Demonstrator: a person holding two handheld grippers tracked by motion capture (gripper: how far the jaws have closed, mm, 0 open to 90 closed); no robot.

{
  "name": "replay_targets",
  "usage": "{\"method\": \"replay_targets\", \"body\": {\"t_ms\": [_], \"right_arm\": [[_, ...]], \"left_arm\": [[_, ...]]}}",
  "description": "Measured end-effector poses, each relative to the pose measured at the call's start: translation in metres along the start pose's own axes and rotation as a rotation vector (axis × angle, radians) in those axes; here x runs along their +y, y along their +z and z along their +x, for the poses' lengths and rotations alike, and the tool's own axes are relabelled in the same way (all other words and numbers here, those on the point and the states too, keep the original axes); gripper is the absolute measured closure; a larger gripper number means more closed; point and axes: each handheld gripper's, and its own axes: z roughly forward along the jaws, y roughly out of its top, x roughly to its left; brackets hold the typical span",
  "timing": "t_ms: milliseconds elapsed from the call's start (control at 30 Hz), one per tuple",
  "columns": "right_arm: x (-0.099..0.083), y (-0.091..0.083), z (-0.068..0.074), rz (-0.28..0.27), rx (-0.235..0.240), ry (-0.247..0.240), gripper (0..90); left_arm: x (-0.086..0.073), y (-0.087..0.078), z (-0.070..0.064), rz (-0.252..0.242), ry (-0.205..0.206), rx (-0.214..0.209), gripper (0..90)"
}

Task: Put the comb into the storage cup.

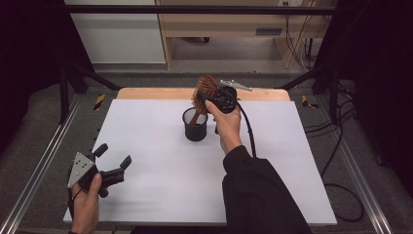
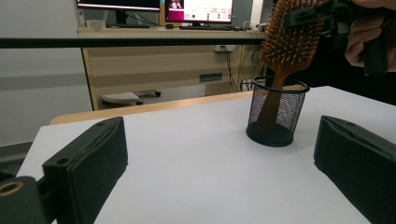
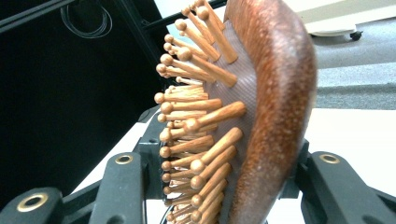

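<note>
A wooden hairbrush [image 1: 204,89] stands handle-down in a black mesh cup [image 1: 196,125] near the table's far middle. My right gripper [image 1: 217,99] is shut on the brush head, above the cup. In the right gripper view the bristled head [image 3: 261,102] sits between the two jaws, bristles facing left. My left gripper [image 1: 115,154] rests open near the front left corner with nothing in it. From the left gripper view [image 2: 219,154] I see the cup [image 2: 276,112] ahead at right, the brush [image 2: 292,39] leaning in it and the right gripper [image 2: 336,16] on its head.
A white mat [image 1: 160,165] covers the wooden table [image 1: 146,92]. Black frame bars [image 1: 195,9] run around the table, with cabinets [image 1: 219,29] beyond and cables [image 1: 336,141] on the floor at right.
</note>
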Motion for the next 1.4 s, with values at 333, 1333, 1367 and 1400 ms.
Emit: {"method": "replay_targets", "body": {"t_ms": [333,1333,1367,1400], "right_arm": [[-0.004,0.001,0.001,0.008,-0.004,0.003,49.9],[-0.007,0.005,-0.01,0.016,-0.003,0.038,47.4],[-0.007,0.006,-0.011,0.014,-0.008,0.037,47.0],[-0.008,0.006,-0.011,0.013,-0.01,0.033,46.7]], "left_arm": [[0.001,-0.002,0.001,-0.003,-0.003,0.0,3.0],[-0.001,0.0,0.0,0.011,-0.009,-0.014,3.2],[-0.001,0.0,0.0,0.014,-0.009,-0.015,3.2],[-0.002,0.0,0.0,0.018,-0.007,-0.016,3.2]]}}
